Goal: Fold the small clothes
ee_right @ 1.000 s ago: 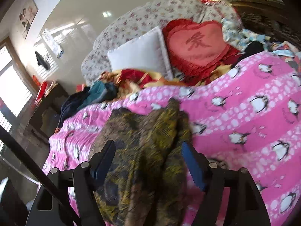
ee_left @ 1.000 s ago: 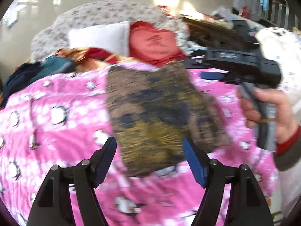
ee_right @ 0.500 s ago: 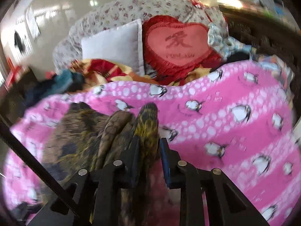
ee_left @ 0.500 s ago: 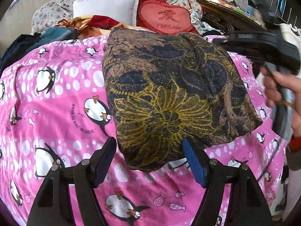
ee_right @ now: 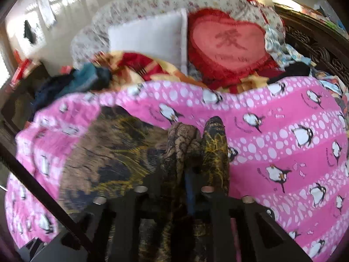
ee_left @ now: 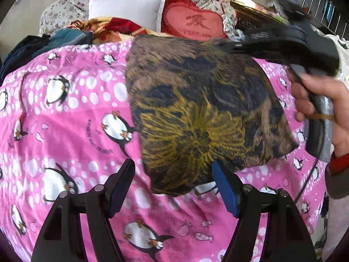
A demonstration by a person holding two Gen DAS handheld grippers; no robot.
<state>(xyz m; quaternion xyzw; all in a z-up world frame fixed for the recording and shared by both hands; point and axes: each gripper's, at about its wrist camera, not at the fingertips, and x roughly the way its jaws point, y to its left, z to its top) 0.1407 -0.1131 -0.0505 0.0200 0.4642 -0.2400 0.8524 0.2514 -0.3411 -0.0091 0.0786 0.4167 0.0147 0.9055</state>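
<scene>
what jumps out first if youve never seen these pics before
The bright pink penguin blanket fills most of both views, with a brown and yellow patterned cloth lying on it. The right gripper is shut on a bunched edge of that cloth, while the left gripper stands open at its near edge. Behind, a red heart cushion sits beside a white pillow.

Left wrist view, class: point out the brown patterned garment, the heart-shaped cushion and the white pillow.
brown patterned garment [ee_left: 196, 118], left wrist view, on its yellow flower print.
heart-shaped cushion [ee_left: 194, 25], left wrist view, on its pink centre.
white pillow [ee_left: 126, 7], left wrist view, on its plain front.
</scene>
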